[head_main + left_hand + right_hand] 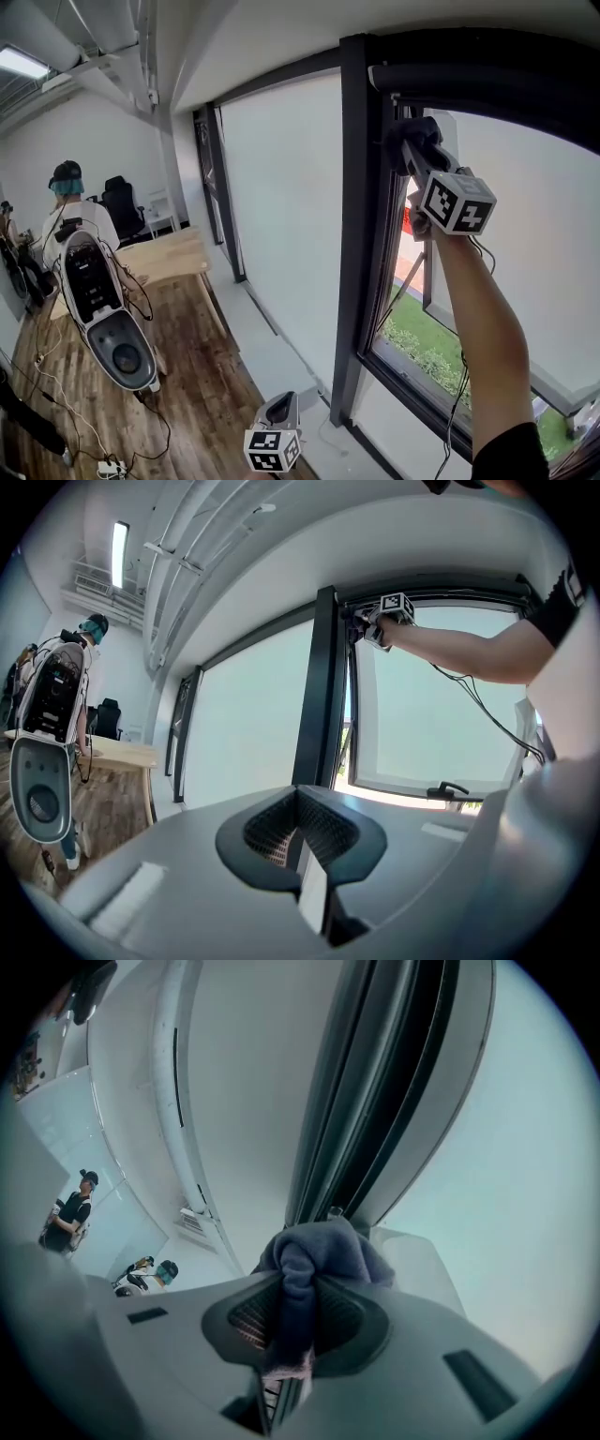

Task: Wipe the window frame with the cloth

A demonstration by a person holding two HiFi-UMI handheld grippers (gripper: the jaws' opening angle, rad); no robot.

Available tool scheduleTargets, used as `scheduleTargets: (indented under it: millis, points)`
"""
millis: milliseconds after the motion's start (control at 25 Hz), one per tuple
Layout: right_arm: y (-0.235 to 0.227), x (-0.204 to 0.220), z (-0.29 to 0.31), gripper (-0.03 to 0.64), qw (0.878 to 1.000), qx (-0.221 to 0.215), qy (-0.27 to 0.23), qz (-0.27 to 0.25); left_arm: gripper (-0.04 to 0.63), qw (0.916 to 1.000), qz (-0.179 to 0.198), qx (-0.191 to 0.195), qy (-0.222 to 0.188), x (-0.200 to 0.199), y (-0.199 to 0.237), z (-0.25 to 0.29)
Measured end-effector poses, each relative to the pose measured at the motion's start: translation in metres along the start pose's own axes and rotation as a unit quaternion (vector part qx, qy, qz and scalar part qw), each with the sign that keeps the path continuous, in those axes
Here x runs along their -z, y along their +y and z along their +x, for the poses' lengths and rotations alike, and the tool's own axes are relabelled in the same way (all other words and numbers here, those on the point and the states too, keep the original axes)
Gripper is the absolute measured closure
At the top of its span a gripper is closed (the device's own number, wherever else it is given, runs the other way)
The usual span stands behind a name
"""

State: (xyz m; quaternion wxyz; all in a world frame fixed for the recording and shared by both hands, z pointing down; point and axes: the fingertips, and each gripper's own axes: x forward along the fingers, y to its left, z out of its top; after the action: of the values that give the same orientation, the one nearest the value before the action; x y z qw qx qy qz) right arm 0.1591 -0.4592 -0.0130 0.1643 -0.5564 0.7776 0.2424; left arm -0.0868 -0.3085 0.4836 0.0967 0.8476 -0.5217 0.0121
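A dark window frame [361, 206] stands in the head view, with an opened sash to its right. My right gripper [410, 148] is raised to the frame's top corner, shut on a bunched blue-grey cloth [319, 1255] that presses against the dark frame [361, 1119]. In the left gripper view the right gripper [367, 625] shows far up at that same corner of the frame [319, 686]. My left gripper [277, 424] hangs low near the floor; its jaws [298, 841] are shut with nothing between them.
A person [67, 217] with a robot-like device [101, 314] stands at the left beside a wooden table [169, 255]. Cables lie on the wooden floor [56, 394]. The sash handle [448, 790] sticks out low on the open window. Grass shows outside.
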Motion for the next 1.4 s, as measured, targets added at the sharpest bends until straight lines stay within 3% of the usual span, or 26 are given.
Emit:
scheduleTargets:
  millis: [240,520,880,1400]
  points:
    - [-0.001,0.037,0.011,0.546,0.999,0.001,0.048,-0.005,0.586,1.0000,-0.002,-0.004,0.008,0.006,0.006,0.001]
    - [0.001,0.042,0.009,0.546,0.999,0.001,0.042,-0.013,0.586,0.9995,-0.002,0.003,0.032,0.010,-0.001,0.005]
    - [0.006,0.061,0.000,0.546,0.998,-0.002,0.051,-0.020,0.586,0.9996,0.011,0.012,0.025,0.010,-0.002,0.022]
    - [0.023,0.128,-0.042,0.546,0.994,-0.004,0.106,-0.011,0.586,0.9994,0.028,0.010,0.016,-0.006,-0.001,0.032]
